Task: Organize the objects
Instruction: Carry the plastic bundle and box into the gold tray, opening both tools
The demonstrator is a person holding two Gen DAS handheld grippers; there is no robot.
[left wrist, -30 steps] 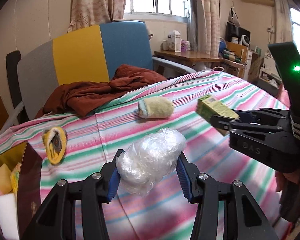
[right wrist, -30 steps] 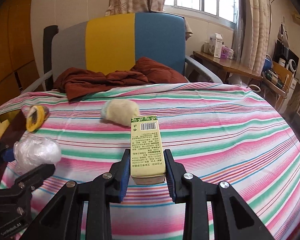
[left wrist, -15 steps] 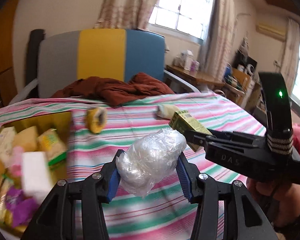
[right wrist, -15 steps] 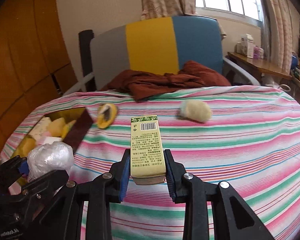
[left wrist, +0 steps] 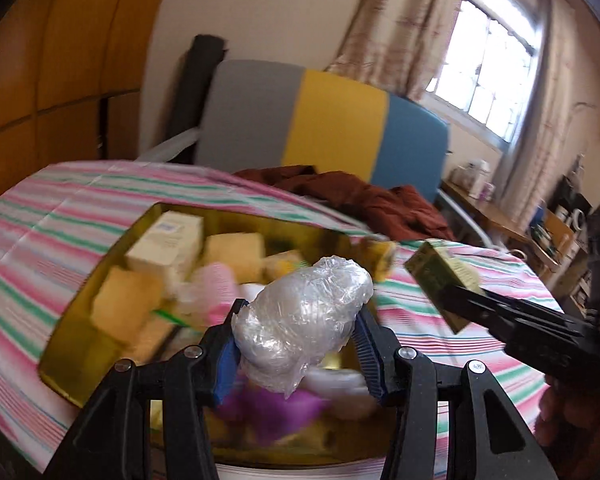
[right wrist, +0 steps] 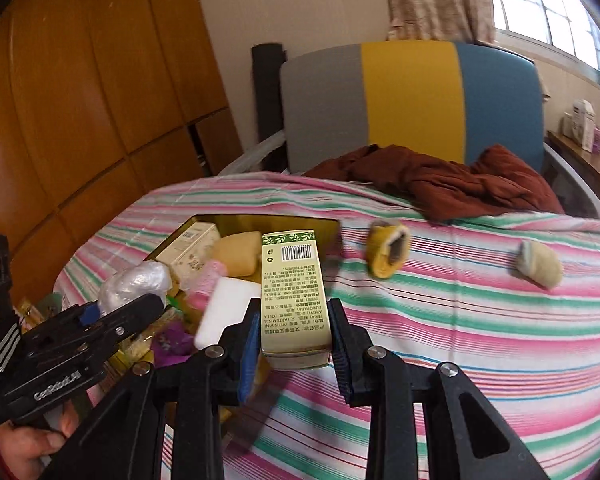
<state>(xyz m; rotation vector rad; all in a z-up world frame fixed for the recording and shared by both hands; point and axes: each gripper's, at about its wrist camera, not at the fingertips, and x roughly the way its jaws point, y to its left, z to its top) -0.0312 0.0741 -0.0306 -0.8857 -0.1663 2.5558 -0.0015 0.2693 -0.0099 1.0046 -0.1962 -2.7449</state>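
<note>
box (right wrist: 295, 295) upright in right tool (right wrist: 294, 354), barcode end up.

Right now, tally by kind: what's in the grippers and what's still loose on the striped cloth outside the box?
Held in a gripper: 2, the plastic-wrap ball in the left gripper and the green carton in the right gripper
Rolled socks loose on the cloth: 2, yellow sock and cream sock
Garments: 1, rust-red cloth
Total: 5

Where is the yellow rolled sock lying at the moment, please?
In the right wrist view the yellow rolled sock lies on the striped cloth, just right of the gold box and left of the cream sock.
</note>
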